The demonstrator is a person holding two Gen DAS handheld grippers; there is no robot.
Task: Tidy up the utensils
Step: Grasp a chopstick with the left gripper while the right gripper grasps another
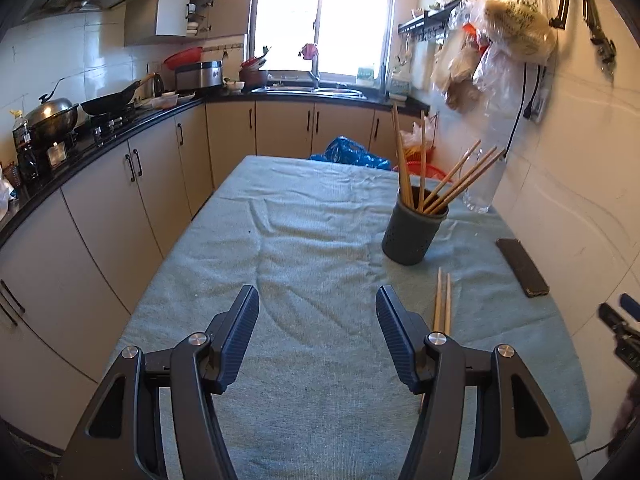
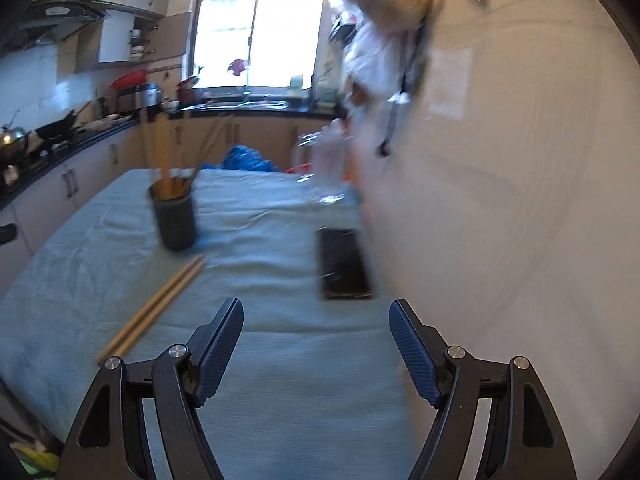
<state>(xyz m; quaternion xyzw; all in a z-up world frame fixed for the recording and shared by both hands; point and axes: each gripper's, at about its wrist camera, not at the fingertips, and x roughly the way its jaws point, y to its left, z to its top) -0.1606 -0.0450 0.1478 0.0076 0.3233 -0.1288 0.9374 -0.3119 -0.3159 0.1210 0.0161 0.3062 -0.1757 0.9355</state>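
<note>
Both hand-held grippers, left and right, hover spread wide with nothing between them over the table. Two loose chopsticks lie just beside the dark holder, which has more chopsticks inside.

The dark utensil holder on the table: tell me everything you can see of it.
The utensil holder is a dark grey-green round cup, matte like plastic, with small perforations in its wall. It stands upright on the blue-green cloth, toward the table's wall side. Several wooden chopsticks stand in it, fanning outward. A loose pair of chopsticks lies just short of it, apparently apart. Neither gripper touches it.
</note>
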